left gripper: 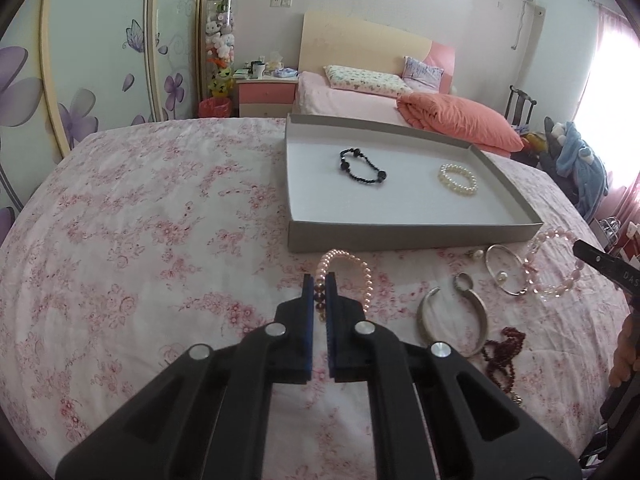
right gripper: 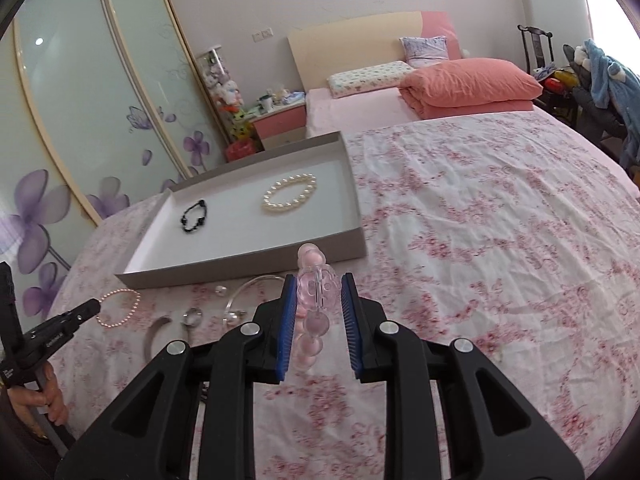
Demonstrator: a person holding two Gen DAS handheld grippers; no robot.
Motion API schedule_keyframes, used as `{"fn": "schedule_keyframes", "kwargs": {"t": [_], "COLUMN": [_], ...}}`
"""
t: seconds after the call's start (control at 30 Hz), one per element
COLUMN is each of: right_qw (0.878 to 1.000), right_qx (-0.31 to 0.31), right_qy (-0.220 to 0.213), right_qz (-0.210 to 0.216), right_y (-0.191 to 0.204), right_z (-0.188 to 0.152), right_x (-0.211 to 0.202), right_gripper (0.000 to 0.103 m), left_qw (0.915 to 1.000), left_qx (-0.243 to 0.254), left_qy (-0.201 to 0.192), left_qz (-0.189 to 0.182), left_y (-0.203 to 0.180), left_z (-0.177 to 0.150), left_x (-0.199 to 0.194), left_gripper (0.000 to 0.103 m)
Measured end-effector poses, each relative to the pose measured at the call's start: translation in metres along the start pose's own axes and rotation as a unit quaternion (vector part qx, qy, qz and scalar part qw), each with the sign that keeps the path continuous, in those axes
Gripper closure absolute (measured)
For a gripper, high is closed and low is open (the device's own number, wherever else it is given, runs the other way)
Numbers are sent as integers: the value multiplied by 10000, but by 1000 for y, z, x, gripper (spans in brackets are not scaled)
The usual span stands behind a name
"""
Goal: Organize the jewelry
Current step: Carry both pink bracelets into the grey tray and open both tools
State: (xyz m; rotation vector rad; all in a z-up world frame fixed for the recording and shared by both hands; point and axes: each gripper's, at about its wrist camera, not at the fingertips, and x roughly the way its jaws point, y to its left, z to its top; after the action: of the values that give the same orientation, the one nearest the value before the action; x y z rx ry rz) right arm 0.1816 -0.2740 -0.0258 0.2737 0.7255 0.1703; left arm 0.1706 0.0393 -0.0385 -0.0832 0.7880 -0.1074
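A: Jewelry lay on the bed (left gripper: 140, 208), on its flowered cover, at the near edge. What had the left tool (left gripper: 319, 280) got?

B: Its jaws were pinched shut on a pink pearl bracelet (left gripper: 362, 270), the loop hanging beyond the blue pads (left gripper: 308, 300).

A: And the right tool (right gripper: 319, 280)?

B: Narrowly parted, closed on a clear pink bead bracelet (right gripper: 314, 280), whose large beads stood between the pads. A person's hand (right gripper: 48, 396) gripped the handle of the left tool in the right wrist view.

A: What remained loose on the cover?

B: Just beyond the left tool, toward the near right corner of the bed, an open silver cuff (left gripper: 452, 316), a dark red bead string (left gripper: 502, 354), a thin silver bangle (left gripper: 506, 270) and a small pearl earring (left gripper: 478, 255).

A: Farther back?

B: A shallow grey tray (left gripper: 400, 236) sat on the cover, toward the middle of the bed. Inside it a black bead bracelet (left gripper: 362, 168) and a white pearl bracelet (left gripper: 458, 180) lay well apart, both flat on the white floor.

A: Beyond that?

B: Folded coral bedding (left gripper: 460, 120), pillows and the headboard at the far end.
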Motion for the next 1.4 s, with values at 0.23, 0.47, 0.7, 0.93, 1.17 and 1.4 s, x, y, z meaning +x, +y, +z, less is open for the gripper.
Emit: {"fn": "schedule_keyframes", "kwargs": {"t": [0.23, 0.47, 0.7, 0.93, 1.17, 1.4], "right_qw": [9997, 9990, 9979, 9964, 9950, 9932], "right_qx": [24, 56, 50, -86, -156, -218], "right_qy": [-123, -235, -376, -600, -779, -1013], "right_qz": [208, 383, 516, 586, 603, 538], "right_y": [7, 11, 20, 33, 41, 52], "right_z": [-2, -8, -9, -9, -8, -7], "right_x": [-9, -20, -32, -44, -53, -65], "right_gripper": [80, 79, 80, 80, 79, 79], "left_qw": [9999, 9982, 9939, 9894, 9888, 9885], "left_qx": [-36, -76, -4, 120, 217, 306], "left_qy": [-134, -502, -914, -1238, -1309, -1329], "left_qz": [-5, 328, 620, 755, 690, 647], "left_y": [-6, -10, -16, -25, -36, -46], "left_z": [-3, -7, -9, -8, -7, -7], "left_x": [-8, -26, -50, -67, -73, -76], "left_gripper": [97, 97, 97, 97, 97, 97]}}
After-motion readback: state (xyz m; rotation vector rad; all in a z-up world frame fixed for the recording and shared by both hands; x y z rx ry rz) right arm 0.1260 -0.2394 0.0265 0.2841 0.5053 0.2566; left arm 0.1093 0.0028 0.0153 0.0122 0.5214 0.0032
